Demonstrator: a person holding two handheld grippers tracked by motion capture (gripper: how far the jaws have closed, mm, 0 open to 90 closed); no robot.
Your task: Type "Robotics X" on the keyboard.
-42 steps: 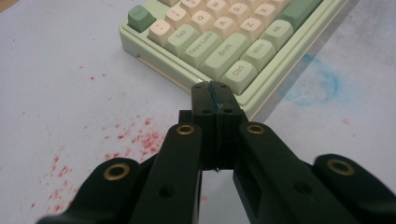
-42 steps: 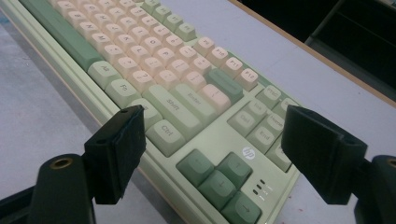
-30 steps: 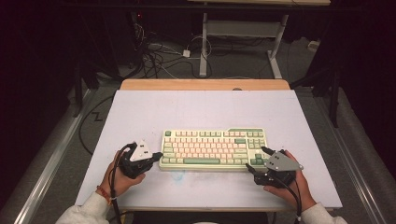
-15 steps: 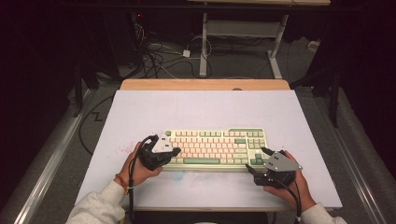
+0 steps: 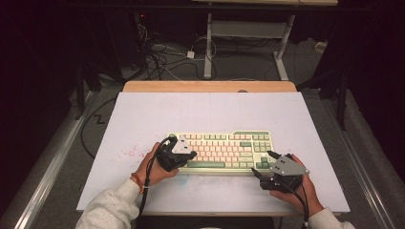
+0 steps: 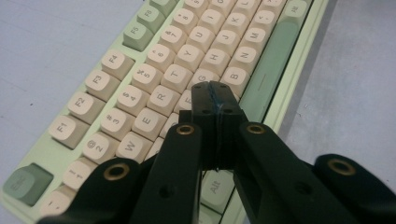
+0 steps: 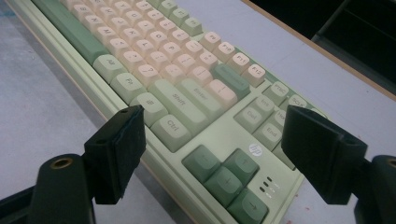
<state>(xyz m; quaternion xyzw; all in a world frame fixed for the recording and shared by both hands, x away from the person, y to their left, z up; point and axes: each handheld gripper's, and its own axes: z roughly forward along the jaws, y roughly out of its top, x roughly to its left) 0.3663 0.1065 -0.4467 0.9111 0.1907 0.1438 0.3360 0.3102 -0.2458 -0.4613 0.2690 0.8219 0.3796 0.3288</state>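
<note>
We have one keyboard point(image 5: 224, 151) lying on the white table point(image 5: 143, 119), near its front edge and between our two hands, and we seem to be in the pressing step: our left gripper point(image 6: 214, 100) has its jaws pressed together with nothing between them, and its tip hangs over the letter rows, about where the F and G keys point(image 6: 204, 77) sit, just above the long green space bar point(image 6: 271, 65). Whether the tip is touching a key we cannot tell. Our right gripper point(image 7: 212, 156) waits at the keyboard's right end with its jaws spread wide and nothing in them, framing the Ctrl key point(image 7: 171, 126) and the arrow keys point(image 7: 226, 179). The next move, as we judge it, calls for a short, straight push down on a single key without catching its neighbours. We count one keyboard, two grippers and one table.
</note>
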